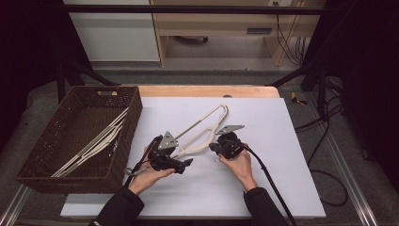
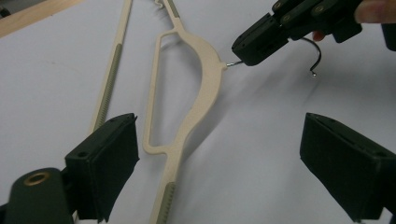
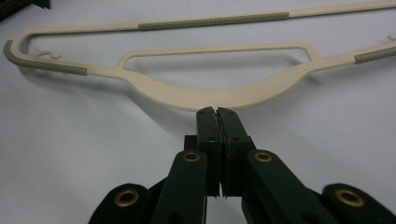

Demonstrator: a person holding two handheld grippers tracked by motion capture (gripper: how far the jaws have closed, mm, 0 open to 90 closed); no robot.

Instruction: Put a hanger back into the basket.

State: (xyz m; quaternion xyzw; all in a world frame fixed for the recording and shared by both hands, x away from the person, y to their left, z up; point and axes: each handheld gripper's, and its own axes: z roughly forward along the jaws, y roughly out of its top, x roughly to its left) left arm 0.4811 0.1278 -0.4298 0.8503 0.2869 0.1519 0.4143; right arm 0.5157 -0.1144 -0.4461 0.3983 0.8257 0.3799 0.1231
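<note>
Hanger (image 3: 201, 95) flat on white bench (image 1: 282, 188) | right hand-held gripper (image 3: 216, 112) clamped on its metal hook (image 2: 314, 60) | left hand-held gripper (image 2: 219, 154) jaws apart over it | risk: thin hook may twist, hanger swings off

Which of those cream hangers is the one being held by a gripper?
The hanger lying on the white board, not the ones in the brown basket. The right gripper is shut on its metal hook; the left gripper is open beside it.
</note>
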